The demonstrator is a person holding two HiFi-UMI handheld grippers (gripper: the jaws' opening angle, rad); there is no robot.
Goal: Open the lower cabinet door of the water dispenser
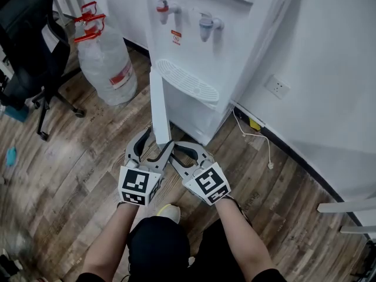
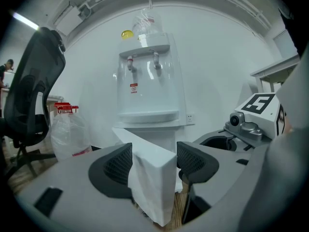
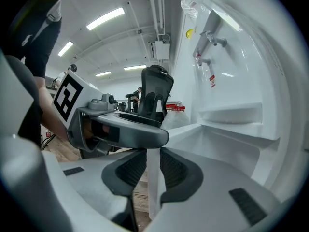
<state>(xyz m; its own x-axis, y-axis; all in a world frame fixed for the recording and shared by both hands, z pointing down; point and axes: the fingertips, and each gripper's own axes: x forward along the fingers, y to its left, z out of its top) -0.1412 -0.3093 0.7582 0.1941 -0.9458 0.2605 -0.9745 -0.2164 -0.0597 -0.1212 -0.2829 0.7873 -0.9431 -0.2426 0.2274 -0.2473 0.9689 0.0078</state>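
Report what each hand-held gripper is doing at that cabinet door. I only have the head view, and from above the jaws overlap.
Observer: In its own view, the right hand-held gripper has both pads against the faces of the cabinet door. It is clamped on the door's edge.
Operator: Now the left.
Observer: The left hand-held gripper stands wide open, with the door's edge between its jaws.
Operator: Check the dispenser's top.
Observer: No bottle is mounted on the water dispenser. A clear plastic bag sits up there.
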